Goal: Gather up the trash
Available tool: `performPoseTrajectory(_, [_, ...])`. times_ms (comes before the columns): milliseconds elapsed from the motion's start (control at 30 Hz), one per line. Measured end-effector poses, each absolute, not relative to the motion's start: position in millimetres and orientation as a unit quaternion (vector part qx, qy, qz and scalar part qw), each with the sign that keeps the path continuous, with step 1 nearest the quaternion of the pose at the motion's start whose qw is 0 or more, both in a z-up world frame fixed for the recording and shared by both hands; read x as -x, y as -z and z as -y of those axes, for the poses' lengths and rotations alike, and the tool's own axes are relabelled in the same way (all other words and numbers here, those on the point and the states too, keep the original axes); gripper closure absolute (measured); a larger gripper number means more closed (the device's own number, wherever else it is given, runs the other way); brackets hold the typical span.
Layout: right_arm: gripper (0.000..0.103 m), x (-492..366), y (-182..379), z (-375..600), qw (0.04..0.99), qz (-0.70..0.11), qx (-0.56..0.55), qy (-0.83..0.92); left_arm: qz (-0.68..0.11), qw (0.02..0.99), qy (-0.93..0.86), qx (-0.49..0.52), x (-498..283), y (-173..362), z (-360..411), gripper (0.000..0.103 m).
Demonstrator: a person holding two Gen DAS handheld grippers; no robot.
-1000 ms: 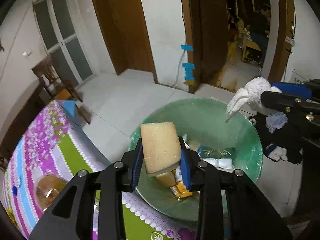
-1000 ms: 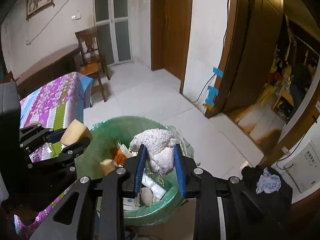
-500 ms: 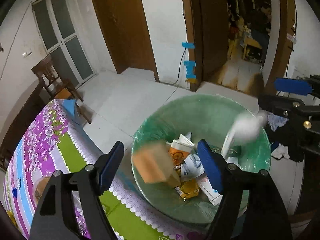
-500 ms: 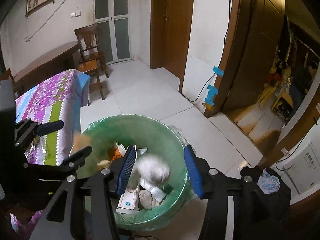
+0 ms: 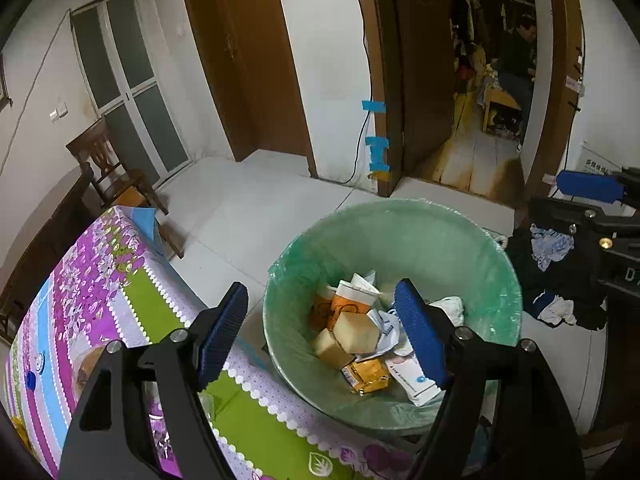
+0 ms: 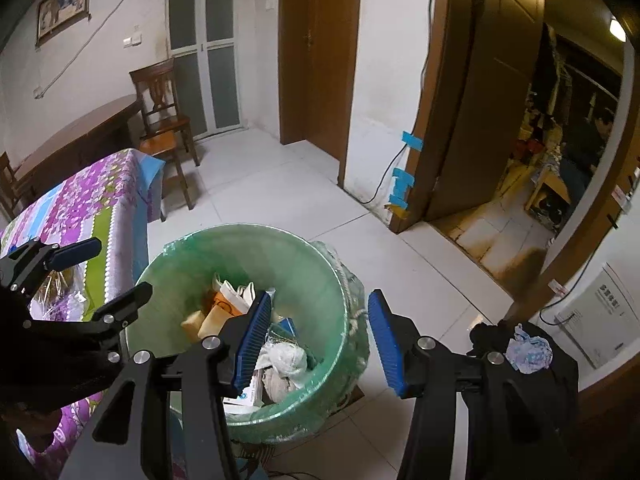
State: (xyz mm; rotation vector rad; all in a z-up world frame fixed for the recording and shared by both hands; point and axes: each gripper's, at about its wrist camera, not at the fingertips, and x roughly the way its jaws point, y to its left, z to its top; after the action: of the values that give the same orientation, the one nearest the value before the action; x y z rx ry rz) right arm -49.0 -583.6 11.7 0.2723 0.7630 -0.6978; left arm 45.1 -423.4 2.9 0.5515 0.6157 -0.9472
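Observation:
A bin with a green liner (image 5: 440, 240) stands on the floor beside the table, and both grippers hang above it. My left gripper (image 5: 320, 292) is open with nothing between its blue pads. Below it a yellow sponge block (image 5: 356, 332) lies among cups, wrappers and cartons. My right gripper (image 6: 319, 296) is open too, over the bin's (image 6: 192, 264) near rim. A crumpled white cloth (image 6: 286, 360) rests on the trash under its left finger. The left gripper (image 6: 106, 276) shows at the left edge of the right wrist view, and the right gripper (image 5: 576, 198) at the right edge of the left wrist view.
A table with a purple and green floral cloth (image 5: 100, 280) lies left of the bin, with a wrapped item (image 5: 88, 364) on it. A wooden chair (image 5: 112, 176) stands behind. Dark clothes (image 5: 556, 276) are heaped on the floor to the right. A person sits beyond the open doorway (image 5: 516, 60).
Both grippers opened. The sponge fell from the left gripper and the white cloth from the right; both now lie in the bin.

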Motion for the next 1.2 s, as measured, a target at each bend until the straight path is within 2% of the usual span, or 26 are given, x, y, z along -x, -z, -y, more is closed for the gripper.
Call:
performPoseTrajectory(33, [0.048,54,-13,580,0.861,-0.358,-0.132,0.335,-0.285,0.809,0.445,-0.257,-44,-3,421,0.030])
performPoseTrajectory(100, [0.028,68,-16,568,0.866,-0.338,-0.135,0.343,-0.275,0.812,0.449,-0.251,-37,-6,414,0.030])
performPoseTrajectory(133, [0.022,75,-18,562,0.869,-0.327,-0.133,0.348,-0.271,0.813,0.451,-0.248,-35,-7,411,0.030])
performPoseTrajectory(167, [0.011,82,-20,554,0.871,-0.315,-0.129,0.354,-0.268,0.814,0.454,-0.244,-32,-9,407,0.028])
performPoseTrajectory(200, [0.005,90,-23,544,0.873,-0.300,-0.125,0.363,-0.265,0.815,0.456,-0.240,-30,-11,403,0.023])
performPoseTrajectory(233, [0.005,98,-25,536,0.875,-0.288,-0.121,0.370,-0.256,0.820,0.458,-0.230,-26,-14,395,0.021])
performPoseTrajectory(300, [0.005,114,-28,520,0.881,-0.266,-0.123,0.372,-0.241,0.826,0.462,-0.216,-22,-20,385,0.009])
performPoseTrajectory(367, [0.005,130,-33,506,0.885,-0.242,-0.129,0.377,-0.218,0.833,0.469,-0.199,-12,-28,370,0.006])
performPoseTrajectory(500, [0.005,171,-47,475,0.885,-0.165,-0.131,0.415,-0.189,0.822,0.513,-0.159,4,-40,339,0.006])
performPoseTrajectory(733, [0.005,212,-53,425,0.872,-0.124,-0.127,0.457,-0.158,0.844,0.498,-0.120,23,-50,284,0.006])
performPoseTrajectory(867, [0.005,221,-48,393,0.861,-0.138,-0.068,0.484,-0.178,0.848,0.487,-0.107,27,-46,259,0.006])
performPoseTrajectory(967, [0.005,224,-35,378,0.863,-0.165,-0.063,0.473,-0.181,0.847,0.485,-0.119,34,-38,251,0.006])
performPoseTrajectory(1200, [0.005,219,-19,368,0.877,-0.174,-0.049,0.445,-0.183,0.835,0.502,-0.133,50,-20,240,0.006])
